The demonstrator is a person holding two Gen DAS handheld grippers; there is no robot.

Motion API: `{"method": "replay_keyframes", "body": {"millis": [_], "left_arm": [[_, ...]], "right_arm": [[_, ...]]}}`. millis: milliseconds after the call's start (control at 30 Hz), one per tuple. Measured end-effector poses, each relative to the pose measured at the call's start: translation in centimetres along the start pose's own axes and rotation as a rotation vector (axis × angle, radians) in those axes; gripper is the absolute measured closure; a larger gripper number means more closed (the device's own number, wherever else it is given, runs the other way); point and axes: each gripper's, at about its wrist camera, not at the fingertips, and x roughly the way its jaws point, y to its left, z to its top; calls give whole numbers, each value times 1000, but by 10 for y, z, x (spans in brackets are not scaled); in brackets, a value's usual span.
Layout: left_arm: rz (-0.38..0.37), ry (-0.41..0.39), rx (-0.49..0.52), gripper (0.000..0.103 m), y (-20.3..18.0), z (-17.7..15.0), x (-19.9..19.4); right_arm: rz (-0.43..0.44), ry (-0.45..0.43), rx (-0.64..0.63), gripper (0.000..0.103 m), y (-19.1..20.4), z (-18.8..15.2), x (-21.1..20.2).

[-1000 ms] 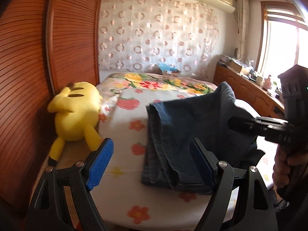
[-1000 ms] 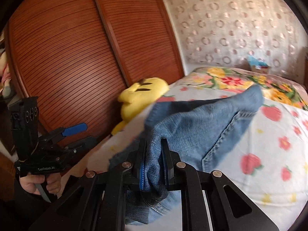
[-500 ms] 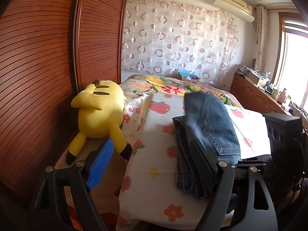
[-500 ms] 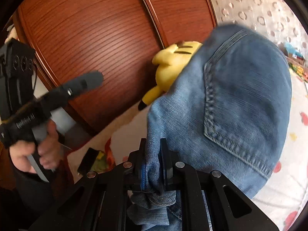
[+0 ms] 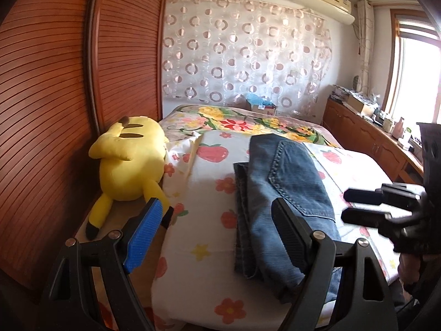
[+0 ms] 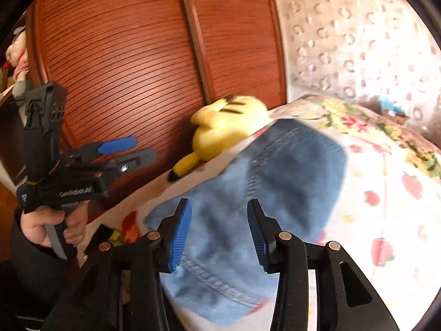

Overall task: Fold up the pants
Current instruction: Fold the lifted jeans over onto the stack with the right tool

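Denim pants lie on the bed at centre frame of the left wrist view, folded into a narrow stacked bundle with a back pocket facing up. Layered edges show along the bundle's left side.

Left gripper: jaws wide apart, nothing between them, positioned at lower centre of the frame short of the bundle.

Right gripper: jaws apart, holding nothing; the blurred denim sits beyond and below them in the right wrist view.

Yellow plush toy rests at the bed's edge, left of the pants and apart from them, against the wooden wardrobe doors.

Task status, as judged: main folds appear complete. Remaining work is likely limited to squaring or smoothing the bundle.
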Motion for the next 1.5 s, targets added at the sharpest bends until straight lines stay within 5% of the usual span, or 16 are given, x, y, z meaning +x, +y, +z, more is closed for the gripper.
{"method": "replay_keyframes", "body": {"millis": [567, 867, 1267, 1500], "left_arm": [[-49, 152, 75, 21, -31, -21, 52], [-38, 209, 60, 21, -26, -43, 66], [-48, 206, 53, 21, -28, -46, 64], [-48, 197, 57, 21, -28, -44, 63]], "right_arm": [[-223, 33, 30, 44, -16, 24, 72], [-196, 122, 98, 37, -34, 34, 132], [-104, 133, 159, 37, -43, 29, 153], [-81, 125, 120, 56, -48, 22, 142]]}}
